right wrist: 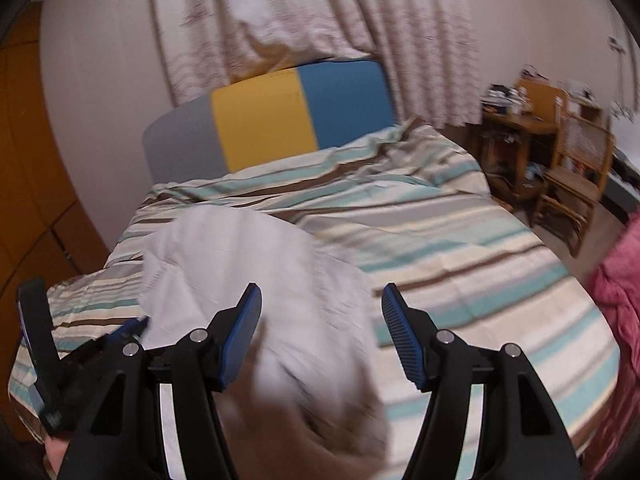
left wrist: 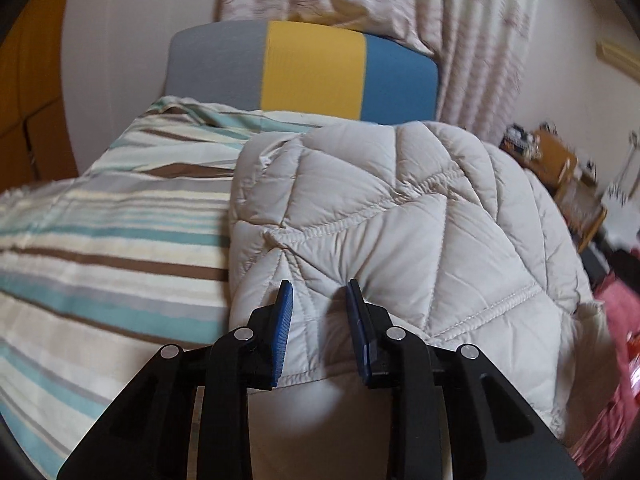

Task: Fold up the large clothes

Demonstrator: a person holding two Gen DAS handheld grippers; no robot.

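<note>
A cream quilted puffer jacket (left wrist: 400,216) lies bunched on a striped bed (left wrist: 100,240). My left gripper (left wrist: 320,292) sits over the jacket's near edge, its blue pads (left wrist: 285,328) partly apart with jacket fabric between them; no firm pinch shows. In the right wrist view the jacket (right wrist: 256,280) is blurred and lies below and between the fingers of my right gripper (right wrist: 320,304), which is open wide and holds nothing. The left gripper (right wrist: 120,332) shows at the lower left of that view, at the jacket's edge.
The bed has a grey, yellow and blue headboard (right wrist: 280,120) against a curtained wall (right wrist: 320,20). A wooden desk and chair (right wrist: 560,152) stand to the right of the bed. A pink cloth (right wrist: 616,288) lies at the bed's right edge. Wooden cabinets (right wrist: 28,200) stand on the left.
</note>
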